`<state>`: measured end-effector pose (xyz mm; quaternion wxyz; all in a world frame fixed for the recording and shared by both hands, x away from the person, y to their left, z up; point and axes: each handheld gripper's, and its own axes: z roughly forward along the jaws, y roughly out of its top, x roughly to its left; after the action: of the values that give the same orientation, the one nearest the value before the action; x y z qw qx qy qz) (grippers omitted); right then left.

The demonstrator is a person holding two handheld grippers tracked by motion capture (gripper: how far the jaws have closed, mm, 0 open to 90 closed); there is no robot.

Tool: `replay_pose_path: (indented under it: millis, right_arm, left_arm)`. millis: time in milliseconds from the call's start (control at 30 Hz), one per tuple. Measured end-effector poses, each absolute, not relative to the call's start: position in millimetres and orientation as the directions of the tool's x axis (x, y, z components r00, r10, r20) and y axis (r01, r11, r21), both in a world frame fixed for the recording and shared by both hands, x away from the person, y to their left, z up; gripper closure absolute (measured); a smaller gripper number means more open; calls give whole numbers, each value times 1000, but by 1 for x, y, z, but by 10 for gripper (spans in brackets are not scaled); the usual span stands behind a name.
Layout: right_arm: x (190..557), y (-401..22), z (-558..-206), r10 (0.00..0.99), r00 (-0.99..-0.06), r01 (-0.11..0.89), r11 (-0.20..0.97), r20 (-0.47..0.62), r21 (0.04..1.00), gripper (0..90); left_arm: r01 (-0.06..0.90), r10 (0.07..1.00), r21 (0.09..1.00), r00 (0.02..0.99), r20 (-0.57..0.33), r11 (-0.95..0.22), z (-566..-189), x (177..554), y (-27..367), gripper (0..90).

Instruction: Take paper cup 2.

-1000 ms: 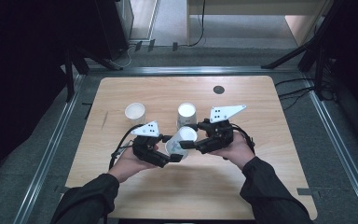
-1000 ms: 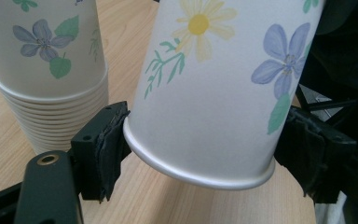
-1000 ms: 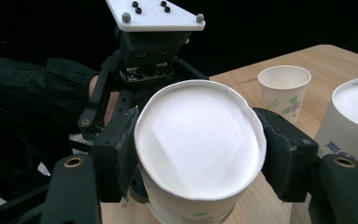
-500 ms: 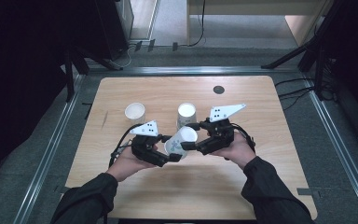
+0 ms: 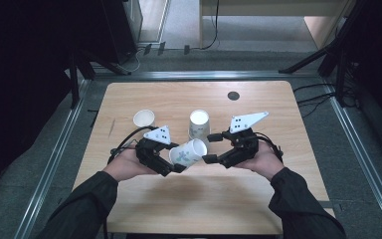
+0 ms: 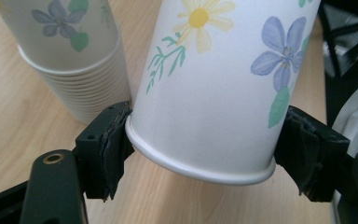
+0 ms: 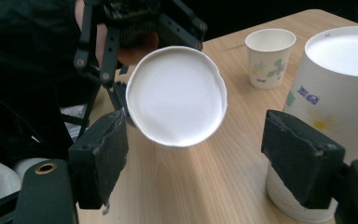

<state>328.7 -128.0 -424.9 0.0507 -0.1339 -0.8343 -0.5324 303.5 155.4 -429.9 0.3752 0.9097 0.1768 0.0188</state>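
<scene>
Held the white flower-printed paper cup (image 6: 214, 88) pinched near its rim in the left gripper (image 5: 171, 162), tilted above the pale wooden tabletop (image 5: 179, 199). Just spread the right gripper (image 5: 210, 149) off the cup's base. Worked amid dark surroundings and grey flooring (image 5: 338, 129).

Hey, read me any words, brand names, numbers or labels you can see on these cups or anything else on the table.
Small blue print on the stack of upside-down cups: too blurred to read.
Held cup: flower pattern, no text.
Upright cup: flower pattern, no text.
Nothing else legible.
</scene>
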Motion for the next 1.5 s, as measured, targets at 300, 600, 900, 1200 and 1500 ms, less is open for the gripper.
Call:
replay_pose_path:
  millis: [300, 600, 900, 1200, 1500]
  right_arm:
    - [326, -125, -428, 177, -968, 241, 445, 179, 863, 228]
    - [322, -113, -432, 172, -972, 224, 481, 160, 848, 206]
    - [318, -100, -438, 157, -976, 213, 499, 153, 840, 202]
    - [317, -91, -441, 150, -978, 200, 505, 143, 840, 202]
    - [317, -85, -442, 144, -981, 184, 518, 127, 835, 215]
  left_arm:
    - [272, 306, 549, 952, -31, -790, -416, 308, 151, 239]
    - [211, 250, 381, 967, 56, -900, -415, 309, 135, 238]
    - [181, 205, 283, 977, 55, -942, -409, 309, 121, 238]
    - [173, 195, 240, 978, 68, -955, -400, 314, 116, 238]
    - [159, 175, 202, 983, 63, -966, -399, 316, 111, 238]
